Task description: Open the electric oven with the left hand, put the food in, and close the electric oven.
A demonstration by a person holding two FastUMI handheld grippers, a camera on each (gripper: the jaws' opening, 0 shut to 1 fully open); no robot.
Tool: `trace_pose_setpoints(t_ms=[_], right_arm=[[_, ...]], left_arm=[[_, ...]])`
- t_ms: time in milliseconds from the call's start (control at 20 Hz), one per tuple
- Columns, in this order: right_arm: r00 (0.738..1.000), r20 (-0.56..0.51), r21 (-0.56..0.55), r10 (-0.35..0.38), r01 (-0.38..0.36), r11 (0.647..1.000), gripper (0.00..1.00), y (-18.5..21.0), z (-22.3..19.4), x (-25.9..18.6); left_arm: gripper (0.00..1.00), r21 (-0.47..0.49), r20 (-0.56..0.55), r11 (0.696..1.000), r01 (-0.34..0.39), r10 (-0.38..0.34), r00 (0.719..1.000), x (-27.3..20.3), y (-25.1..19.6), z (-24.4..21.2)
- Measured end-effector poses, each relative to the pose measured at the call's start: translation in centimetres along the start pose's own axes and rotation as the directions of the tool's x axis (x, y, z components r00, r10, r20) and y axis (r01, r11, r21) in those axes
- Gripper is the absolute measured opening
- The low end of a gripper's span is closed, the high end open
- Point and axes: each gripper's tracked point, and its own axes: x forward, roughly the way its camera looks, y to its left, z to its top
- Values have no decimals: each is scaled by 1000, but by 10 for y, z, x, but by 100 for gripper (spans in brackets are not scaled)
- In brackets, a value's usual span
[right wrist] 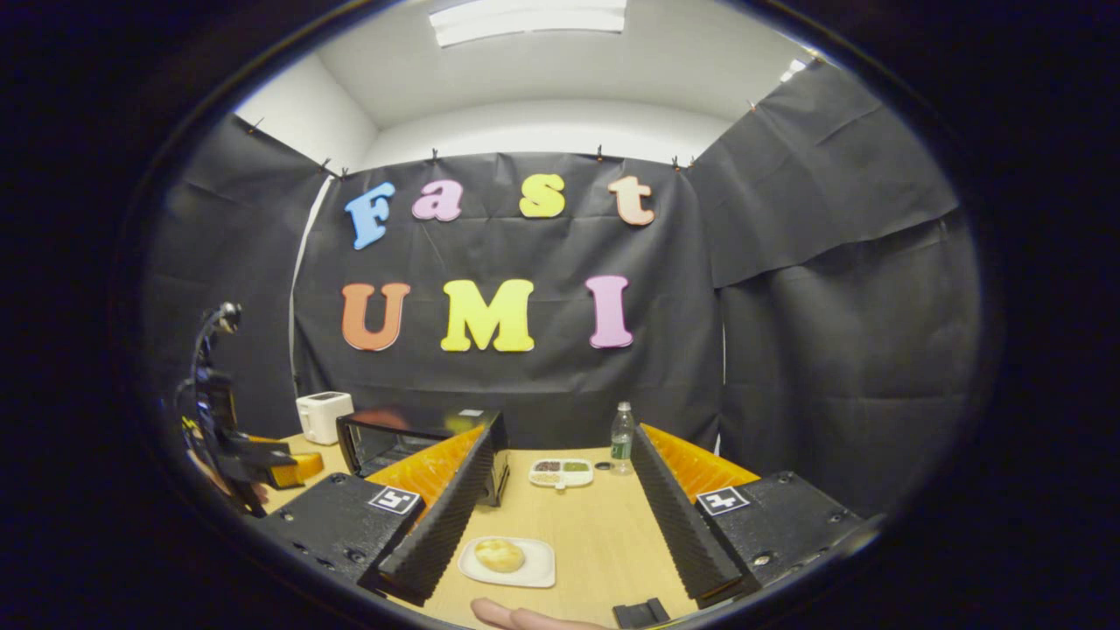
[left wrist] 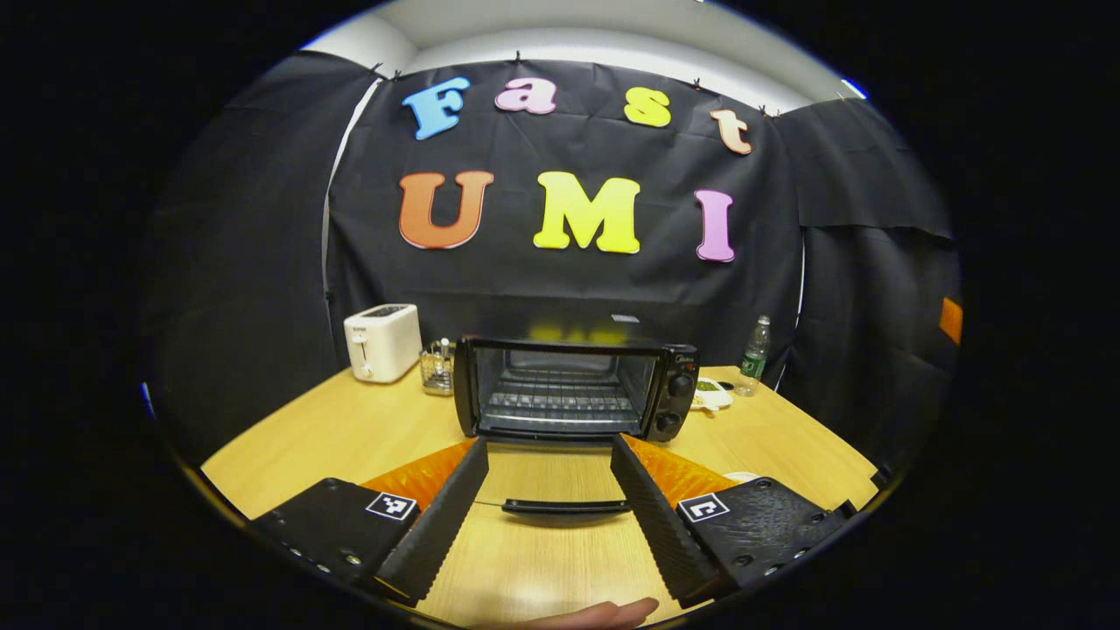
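Two views, oven [left wrist: 573,389] open, bun [right wrist: 499,554] (plated)

Glossy black metal oven [left wrist: 573,385] with wire rack [left wrist: 560,404] on smooth light wood table [left wrist: 350,429]; matt cloth wall [left wrist: 569,289].

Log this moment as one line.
black electric oven: door down, open | left gripper: open, over door handle | right gripper: open | bread roll on white plate: on table, not loaded

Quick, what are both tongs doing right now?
Left tongs: open, holding nothing, by the oven door handle.
Right tongs: open, empty.
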Motion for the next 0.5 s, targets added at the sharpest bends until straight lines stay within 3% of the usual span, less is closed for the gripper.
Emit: trace_pose_setpoints(t_ms=[300,500], right_arm=[[998,-57,-1,39,-39,999,100,14,-45,25],[983,-164,7,78,-78,997,100,35,-109,48]], left_arm=[[93,37,48,999,-25,24,999,-37,8,56],[93,75,118,996,-39,30,993,-62,16,78]])
